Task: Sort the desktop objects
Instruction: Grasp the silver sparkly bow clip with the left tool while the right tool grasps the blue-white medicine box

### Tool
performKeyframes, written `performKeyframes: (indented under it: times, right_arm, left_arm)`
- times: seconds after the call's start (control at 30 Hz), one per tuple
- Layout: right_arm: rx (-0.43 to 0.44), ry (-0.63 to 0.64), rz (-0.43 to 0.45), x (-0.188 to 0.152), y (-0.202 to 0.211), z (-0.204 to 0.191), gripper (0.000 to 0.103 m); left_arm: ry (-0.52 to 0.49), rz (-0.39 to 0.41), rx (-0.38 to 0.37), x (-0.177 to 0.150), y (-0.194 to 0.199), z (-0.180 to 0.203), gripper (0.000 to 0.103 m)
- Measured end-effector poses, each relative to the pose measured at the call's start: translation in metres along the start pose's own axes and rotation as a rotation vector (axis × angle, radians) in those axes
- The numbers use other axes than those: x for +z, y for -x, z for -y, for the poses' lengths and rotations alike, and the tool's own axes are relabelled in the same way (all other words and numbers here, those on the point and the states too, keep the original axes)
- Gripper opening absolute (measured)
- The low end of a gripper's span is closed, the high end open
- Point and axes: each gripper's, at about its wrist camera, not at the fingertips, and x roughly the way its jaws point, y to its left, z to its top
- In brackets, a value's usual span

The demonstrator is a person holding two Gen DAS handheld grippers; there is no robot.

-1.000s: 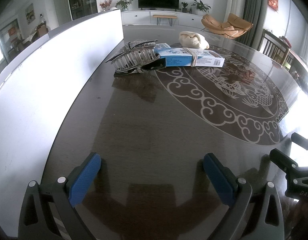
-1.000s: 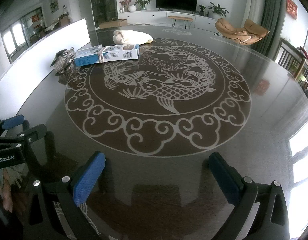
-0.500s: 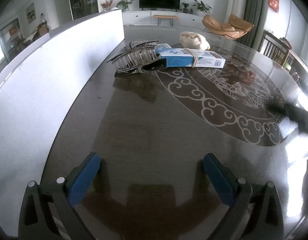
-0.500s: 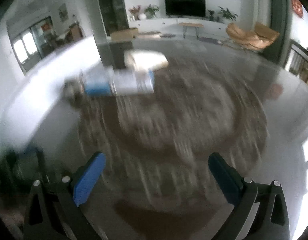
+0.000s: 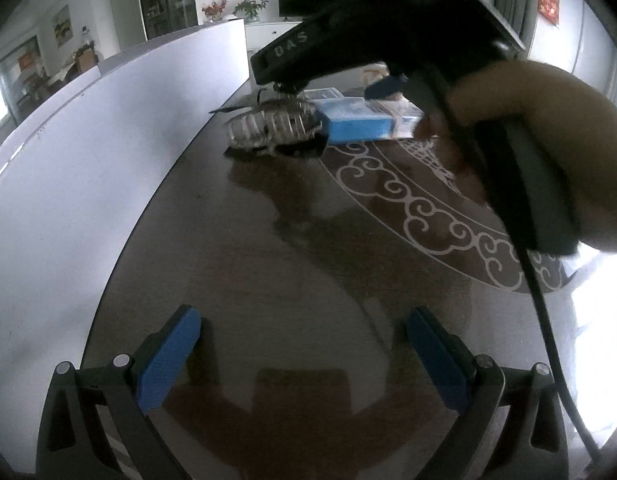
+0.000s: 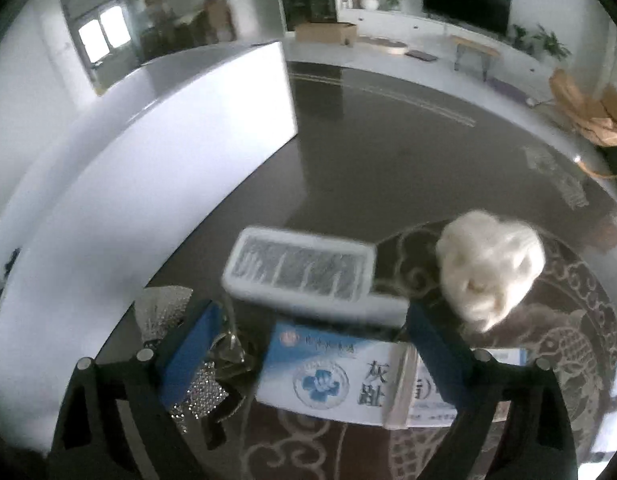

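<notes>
A blue-and-white box point(image 6: 320, 368) with a band around it lies on the dark patterned table point(image 6: 388, 152). My right gripper point(image 6: 312, 340) hovers over it, jaws closing, with the box's left part between the blue pads point(image 6: 188, 356), which do not touch it. A rhinestone hair clip point(image 6: 196, 396) lies under the left finger. Behind the box are a white case point(image 6: 300, 272) and a white fluffy lump point(image 6: 492, 268). In the left wrist view the clip point(image 5: 272, 128) and box point(image 5: 356, 120) sit far ahead, under a hand point(image 5: 528, 132) holding the right gripper's black body point(image 5: 368, 28). My left gripper point(image 5: 304, 356) is open and holds nothing.
A tall white board point(image 5: 88, 160) runs along the table's left edge, close to the clip. A black cable point(image 5: 540, 312) hangs from the right gripper across the right side. Bare tabletop point(image 5: 268, 248) lies between my left gripper and the objects.
The right gripper swept from the near table edge to just above the box and hair clip. Its body and the hand now fill the upper right of the left wrist view. The left gripper stayed put.
</notes>
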Motion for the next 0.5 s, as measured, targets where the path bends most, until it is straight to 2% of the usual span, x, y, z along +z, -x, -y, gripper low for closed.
performKeyframes:
  times: [0.07,0.17,0.2,0.3,0.4,0.43,0.5]
  right_arm:
    - [0.041,0.008,-0.053,-0.015,0.008,0.000,0.094]
    - [0.076,0.020,-0.200,-0.047,0.023,0.009,0.093]
    - [0.081,0.007,-0.200,-0.053,0.032,0.014,0.093]
    - [0.075,-0.070,-0.083,-0.061,0.071,0.038,0.094]
    - [-0.050,-0.165,0.042,-0.067,0.107,0.066,0.094]
    - [-0.085,-0.177,0.051,-0.071,0.113,0.071,0.094]
    - [-0.116,-0.164,0.004,-0.082,0.111,0.071,0.094]
  left_arm:
    - [0.000,0.000,0.001,0.000,0.000,0.000,0.103]
    - [0.001,0.000,0.004,0.001,0.000,0.000,0.103]
    - [0.002,0.000,0.005,0.001,0.000,0.000,0.103]
    - [0.002,0.000,0.003,0.001,0.000,-0.001,0.103]
    - [0.000,0.001,0.001,0.002,0.000,-0.001,0.103]
    - [0.001,0.001,0.001,0.002,0.000,-0.001,0.103]
    - [0.001,0.000,0.002,0.001,0.000,-0.001,0.103]
